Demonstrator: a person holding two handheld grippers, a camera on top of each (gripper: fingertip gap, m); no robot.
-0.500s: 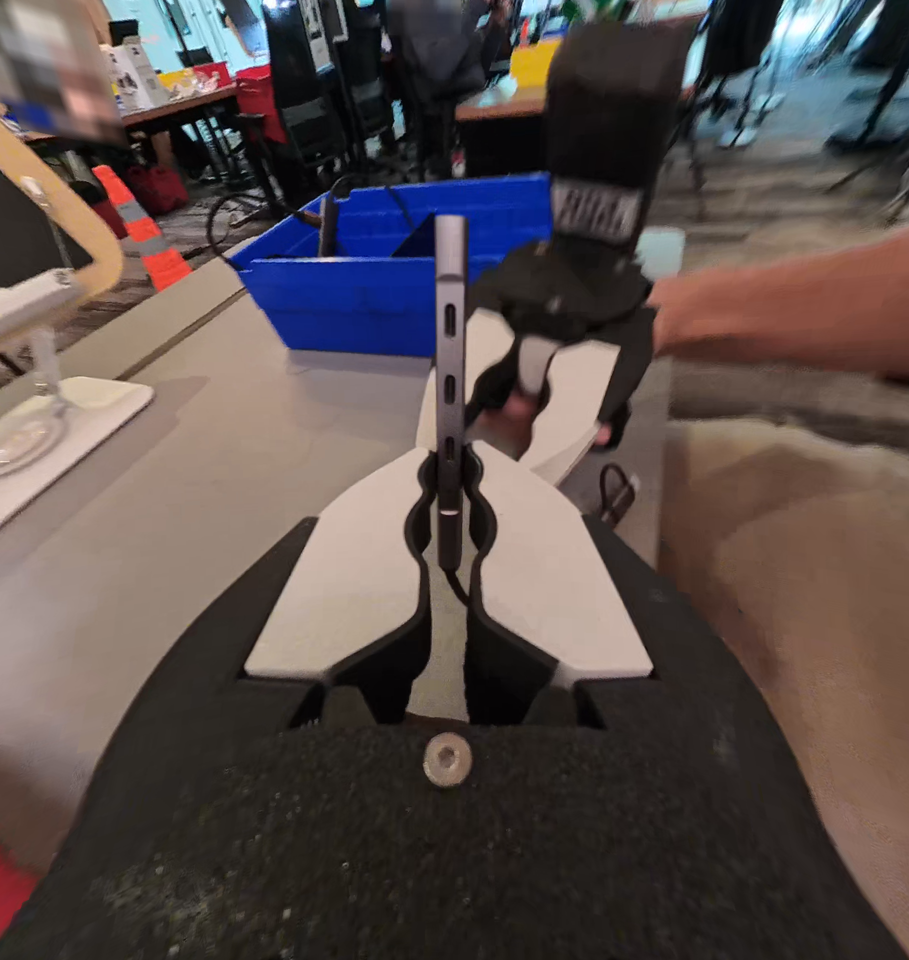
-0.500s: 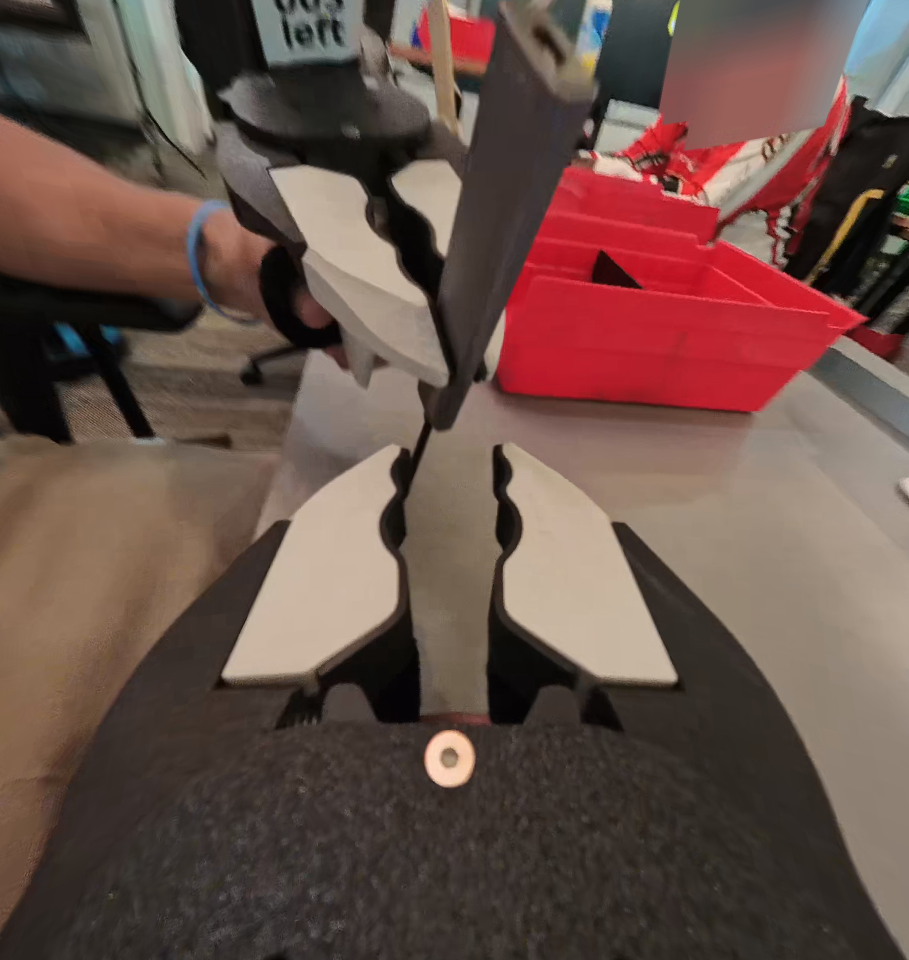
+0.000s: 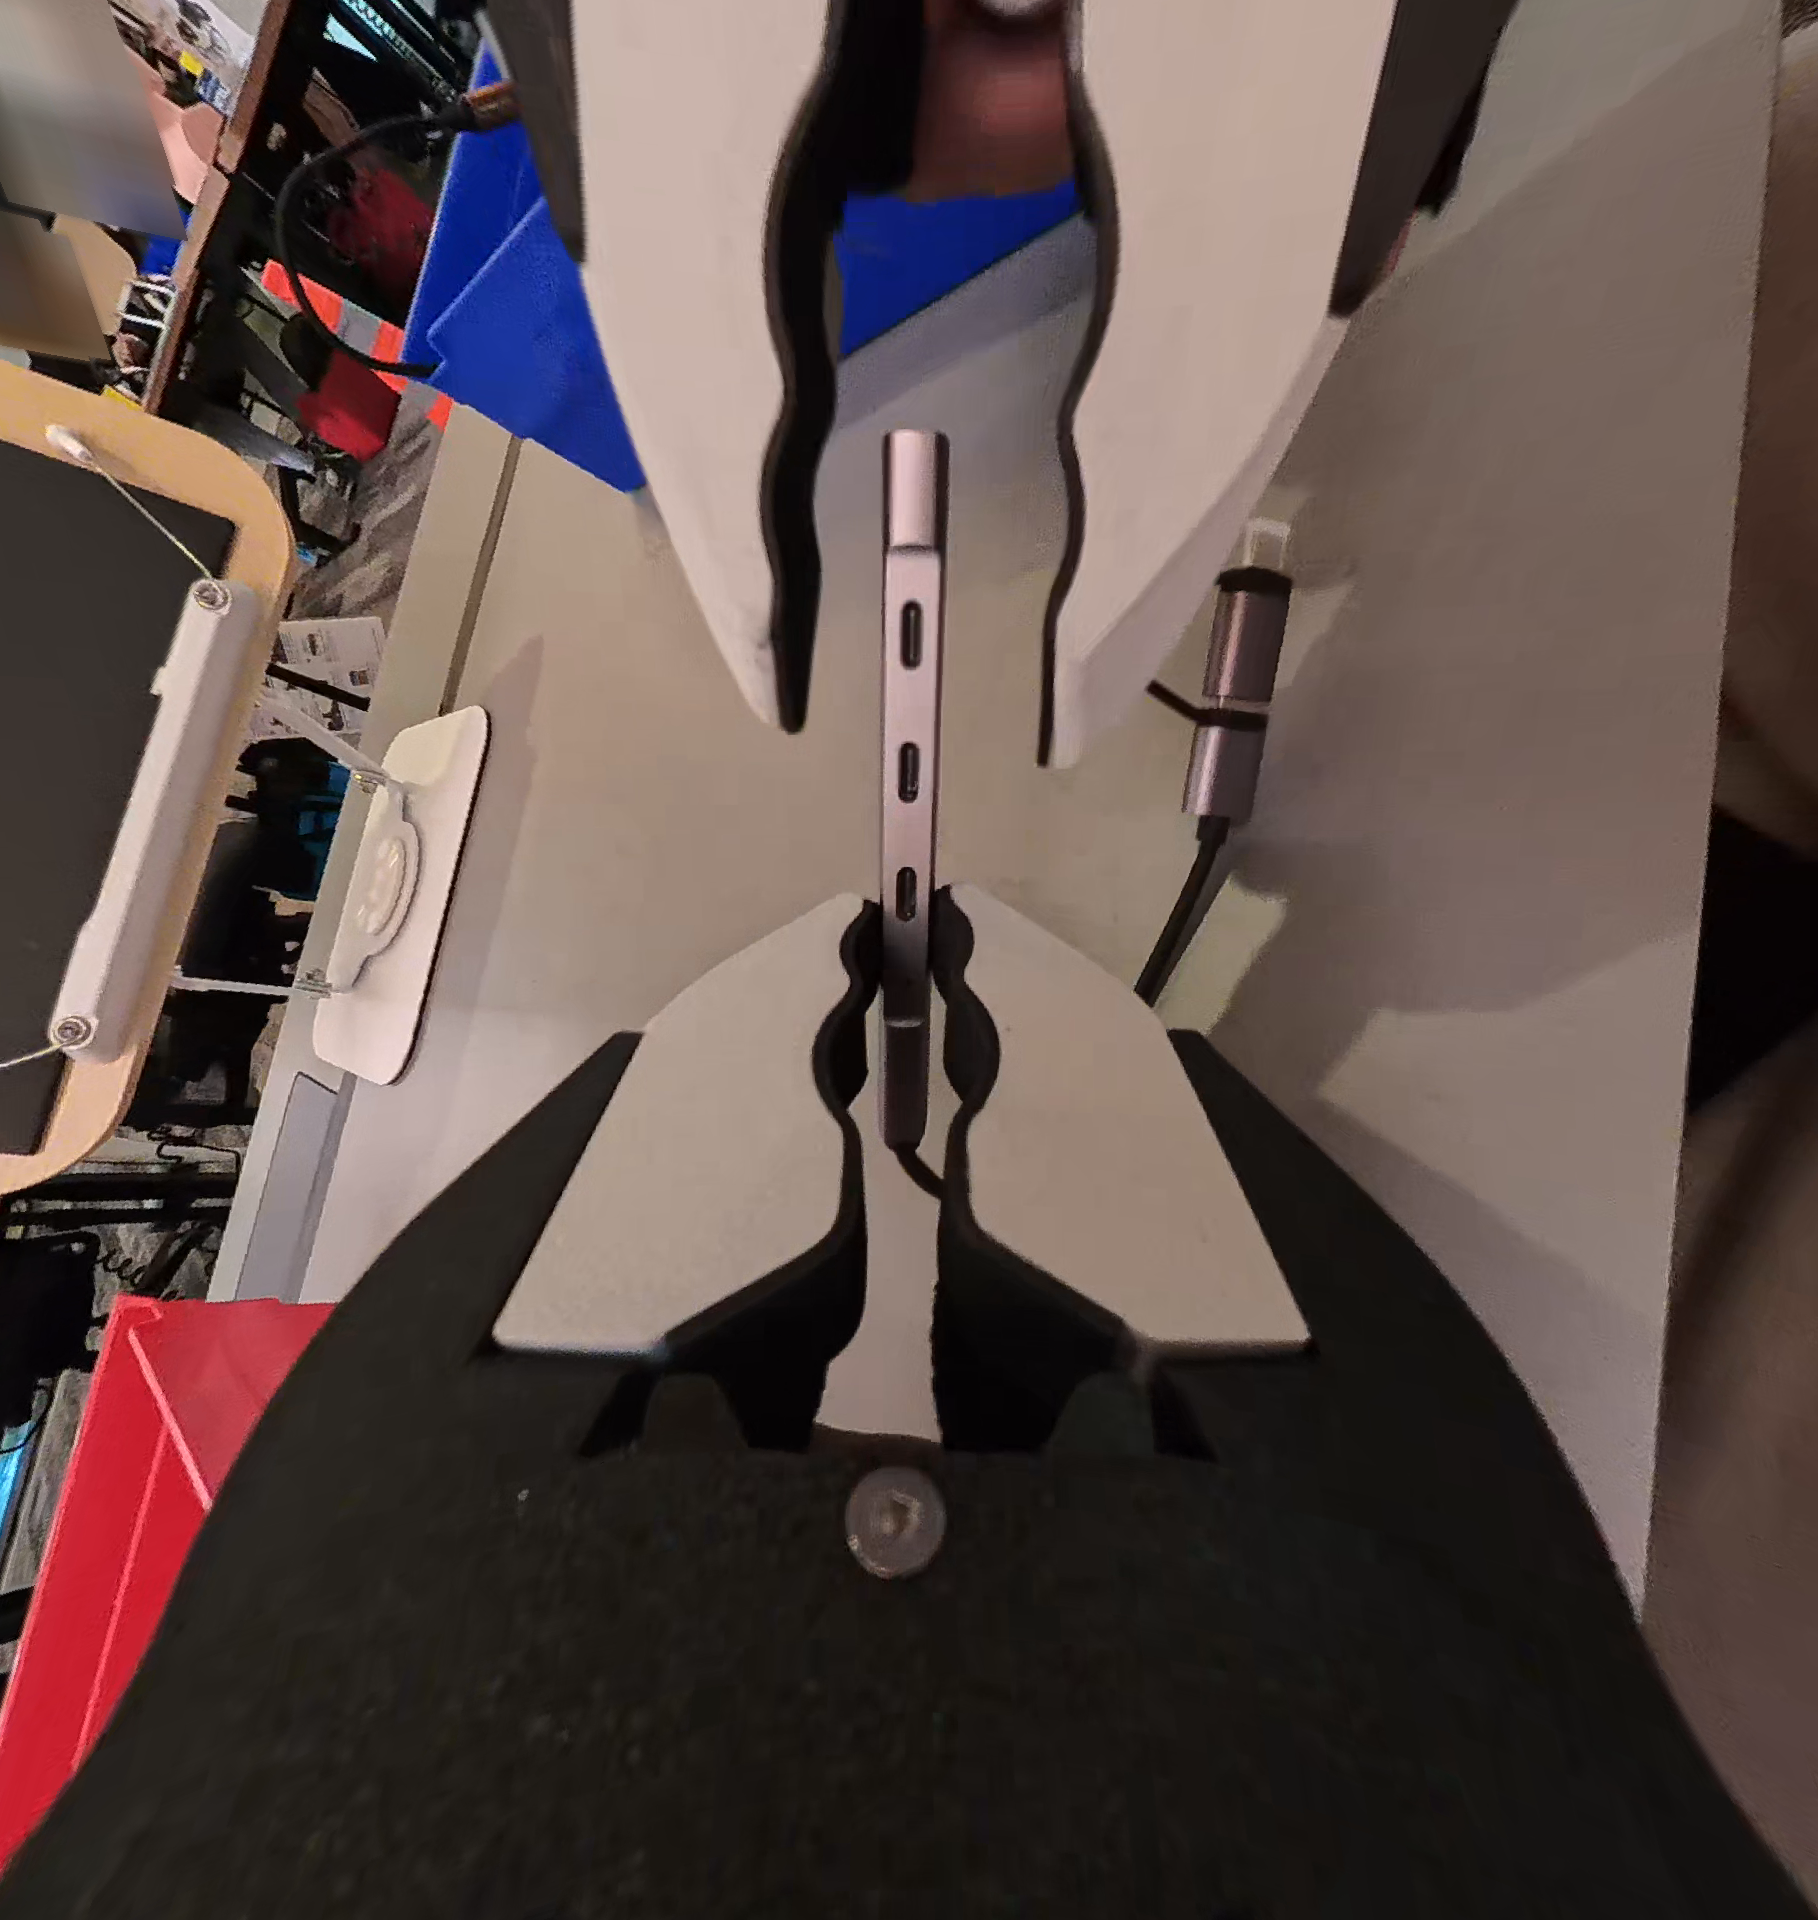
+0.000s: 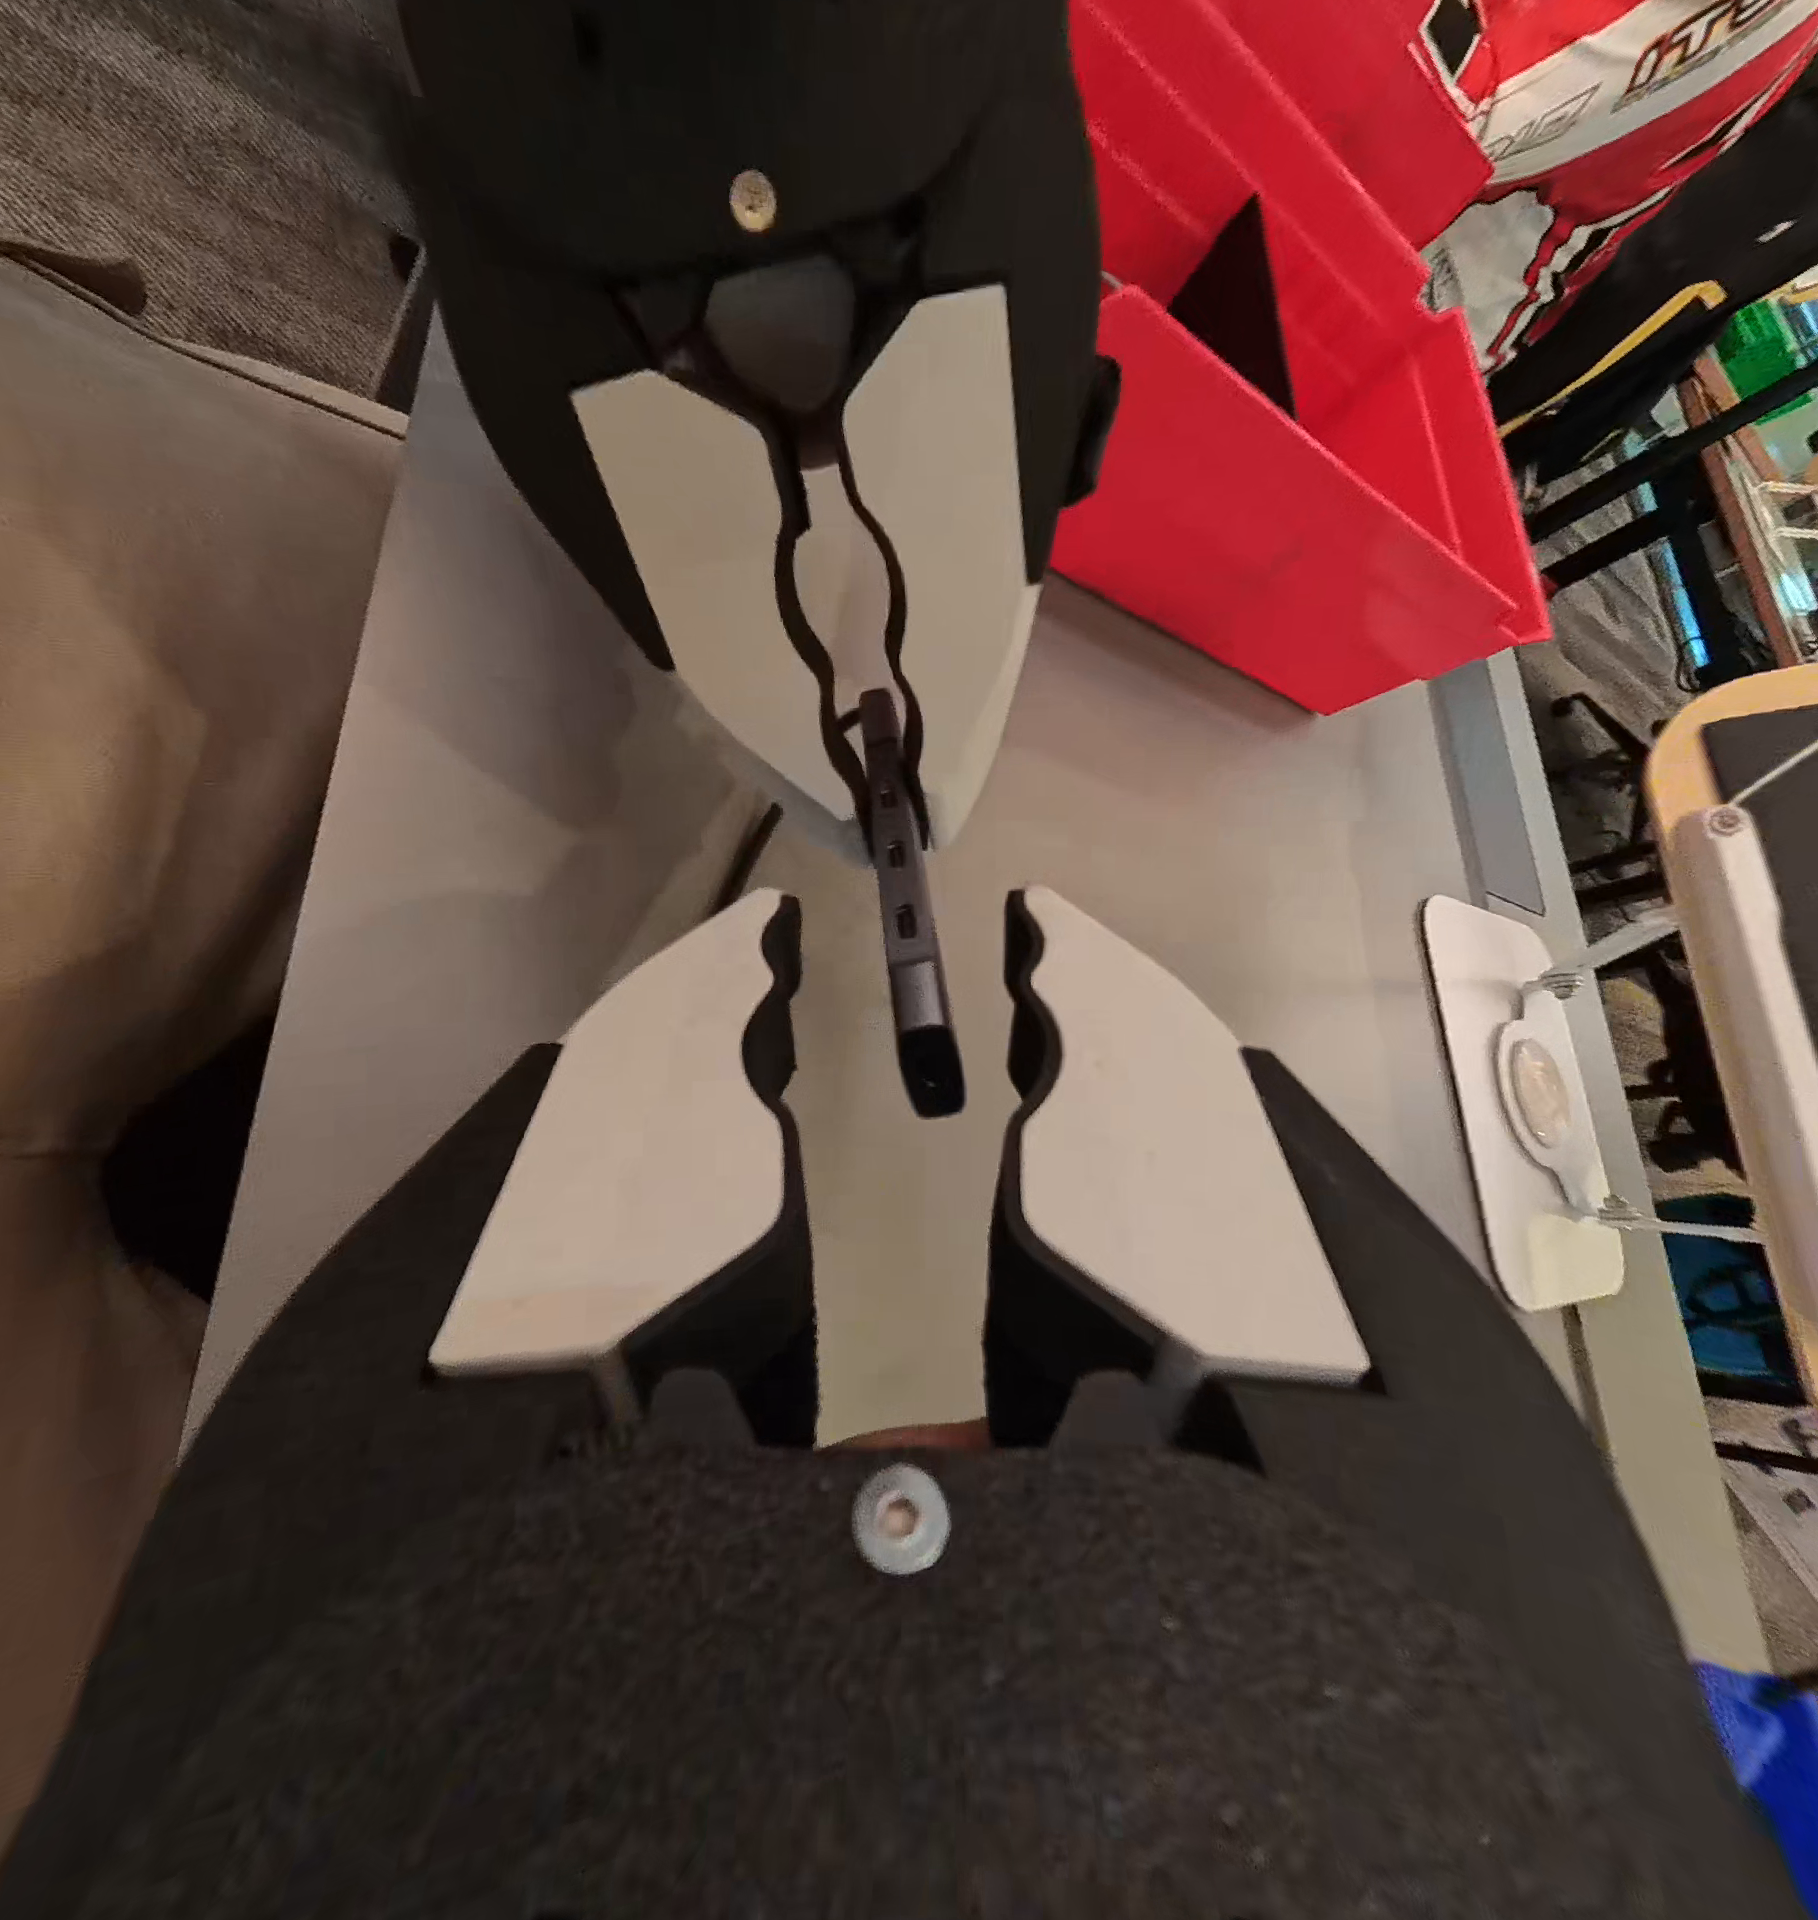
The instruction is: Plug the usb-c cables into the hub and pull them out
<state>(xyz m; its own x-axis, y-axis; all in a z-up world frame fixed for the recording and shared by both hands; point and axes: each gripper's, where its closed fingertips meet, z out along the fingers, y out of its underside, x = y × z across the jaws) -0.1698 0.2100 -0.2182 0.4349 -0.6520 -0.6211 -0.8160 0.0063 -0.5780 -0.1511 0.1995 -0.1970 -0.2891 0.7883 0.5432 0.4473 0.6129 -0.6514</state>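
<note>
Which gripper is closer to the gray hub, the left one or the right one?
Left. The left gripper is shut on the hub, holding its cable end. The right gripper is open, with the hub's far end between its fingers, not touching.

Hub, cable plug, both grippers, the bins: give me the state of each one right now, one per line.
Hub: held on edge, its three visible ports empty.
Left gripper: jaws shut on the hub's lower end.
Right gripper: jaws open, either side of the hub's free end, not touching.
Cable plug: lying on the table, unplugged.
Red bin: nothing visible inside.
</note>
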